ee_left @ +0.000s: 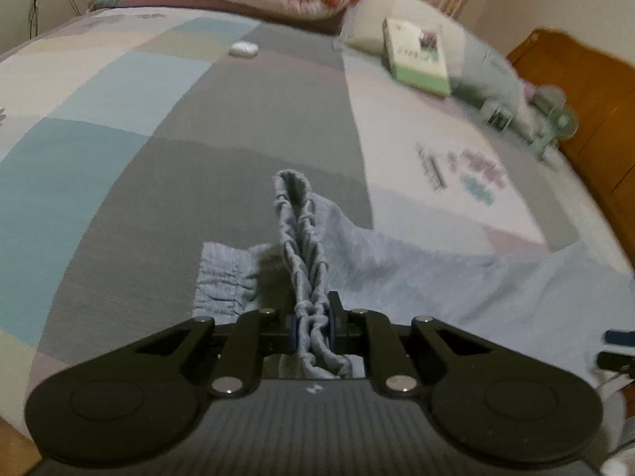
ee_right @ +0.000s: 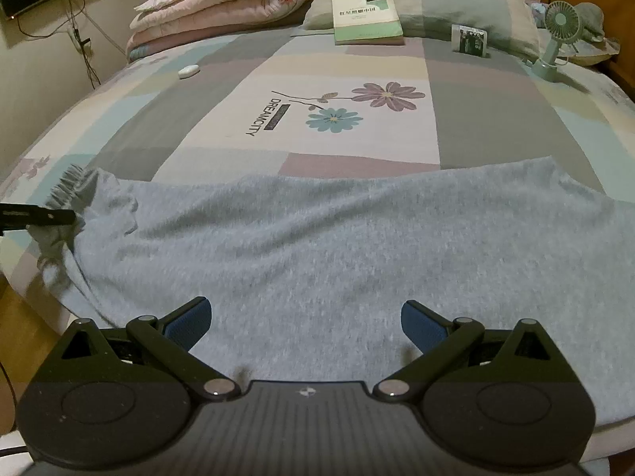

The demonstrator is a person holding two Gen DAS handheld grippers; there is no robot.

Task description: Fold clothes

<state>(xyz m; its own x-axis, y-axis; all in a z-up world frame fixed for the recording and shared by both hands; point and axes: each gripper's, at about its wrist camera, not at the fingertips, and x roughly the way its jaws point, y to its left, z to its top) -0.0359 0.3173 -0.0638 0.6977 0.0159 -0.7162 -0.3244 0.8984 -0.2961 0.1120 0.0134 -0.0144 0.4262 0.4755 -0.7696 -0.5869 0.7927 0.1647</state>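
Observation:
A light blue-grey garment [ee_right: 317, 246] lies spread across the near part of the bed. Its gathered elastic waistband [ee_left: 305, 246] stands up in a fold in the left wrist view. My left gripper [ee_left: 313, 327] is shut on that waistband, lifting it off the bedsheet. The left gripper also shows at the left edge of the right wrist view [ee_right: 59, 214], at the garment's left end. My right gripper [ee_right: 305, 321] is open and empty, low over the garment's near edge. Its blue pads [ee_right: 188, 321] are wide apart.
The bed has a patchwork sheet [ee_right: 337, 115] with a flower print. A folded pink quilt [ee_right: 222, 0], a pillow with a book [ee_right: 365, 8], a small photo card [ee_right: 470, 39], a green desk fan [ee_right: 555, 35] and a white oval object [ee_right: 188, 71] lie farther back. A wooden headboard [ee_left: 587, 91] stands at right.

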